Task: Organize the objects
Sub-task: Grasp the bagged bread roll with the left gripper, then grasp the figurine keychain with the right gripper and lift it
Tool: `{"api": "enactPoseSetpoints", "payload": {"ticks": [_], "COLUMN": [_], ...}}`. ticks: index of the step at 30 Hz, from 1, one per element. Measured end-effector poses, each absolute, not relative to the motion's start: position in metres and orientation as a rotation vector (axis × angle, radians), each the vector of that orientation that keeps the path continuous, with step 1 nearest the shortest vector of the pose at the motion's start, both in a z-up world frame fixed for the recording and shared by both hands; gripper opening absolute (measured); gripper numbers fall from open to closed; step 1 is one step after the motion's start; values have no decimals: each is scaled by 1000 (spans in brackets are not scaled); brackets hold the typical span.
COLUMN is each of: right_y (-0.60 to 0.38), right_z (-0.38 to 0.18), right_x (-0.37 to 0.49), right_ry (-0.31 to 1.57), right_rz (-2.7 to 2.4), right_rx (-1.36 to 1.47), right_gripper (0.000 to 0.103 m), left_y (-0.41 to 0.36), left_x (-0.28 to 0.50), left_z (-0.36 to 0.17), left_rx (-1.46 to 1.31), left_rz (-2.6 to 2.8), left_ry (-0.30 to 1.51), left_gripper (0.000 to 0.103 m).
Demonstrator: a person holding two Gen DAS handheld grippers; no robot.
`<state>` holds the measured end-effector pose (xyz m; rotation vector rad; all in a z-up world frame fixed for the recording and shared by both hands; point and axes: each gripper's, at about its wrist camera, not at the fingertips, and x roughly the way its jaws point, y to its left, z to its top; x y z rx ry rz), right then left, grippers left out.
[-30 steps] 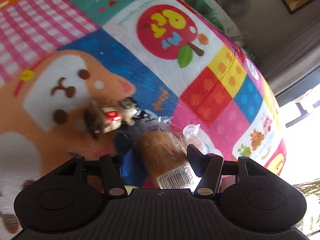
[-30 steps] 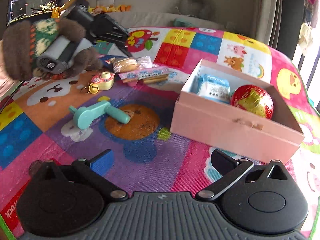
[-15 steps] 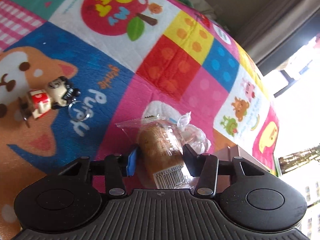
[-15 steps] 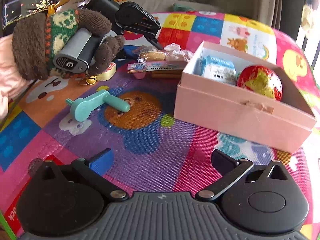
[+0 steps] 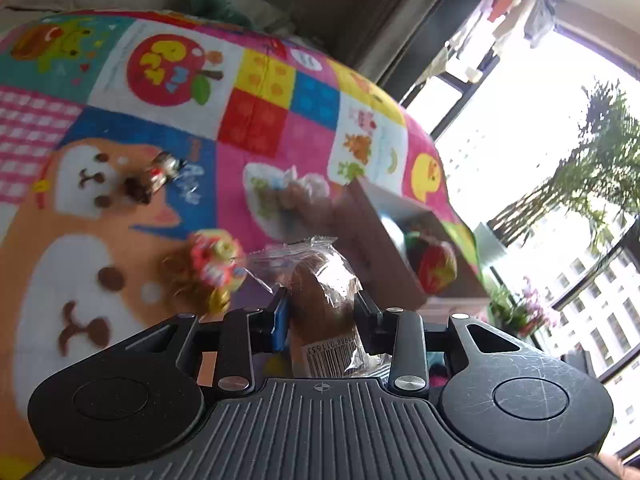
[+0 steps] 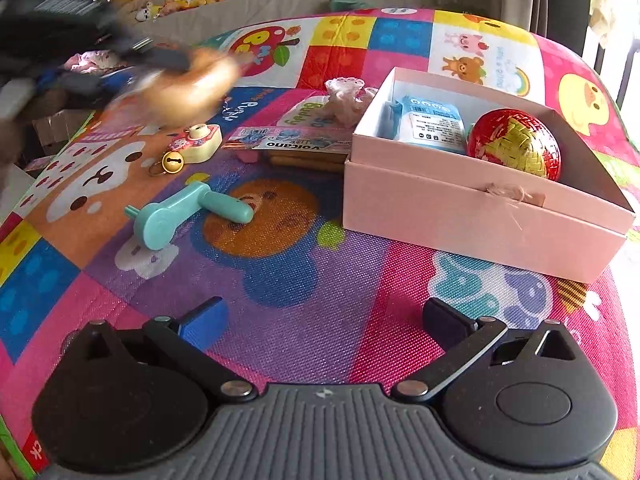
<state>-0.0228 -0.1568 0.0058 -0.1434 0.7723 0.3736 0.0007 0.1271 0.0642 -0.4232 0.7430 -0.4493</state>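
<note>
Clamping wrapped bun (image 5: 322,300), left gripper (image 5: 320,308) jaws just closed on it; right gripper (image 6: 322,320) jaws wide, empty.

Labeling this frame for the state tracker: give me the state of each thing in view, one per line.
left tool: jaws just closed, clamped on wrapped bread
wrapped bread: held off the mat, wrapper intact
right tool: open, empty, above the mat
pink box: lid off, on the mat
red-gold ball: inside the box
blue packet: inside the box
teal handle toy: lying on the mat
</note>
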Motion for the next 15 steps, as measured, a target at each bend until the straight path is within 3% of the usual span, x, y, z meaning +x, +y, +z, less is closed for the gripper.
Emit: {"api": "enactPoseSetpoints", "payload": {"ticks": [6, 10, 15], "right_y": [-142, -126, -107], "right_z": [30, 73, 108], "right_x": [-18, 6, 73], "right_ry": [711, 630, 666], "right_rz": [453, 474, 413], "right_rx": [-104, -75, 3], "right_gripper": [103, 103, 103], "left_y": [155, 155, 131], "left_x": [-49, -48, -27], "left_z": [40, 34, 21], "left_rx": [-262, -294, -287], "left_rz": [-343, -339, -357], "left_ry": [866, 839, 779], "left_gripper": [39, 41, 49]}}
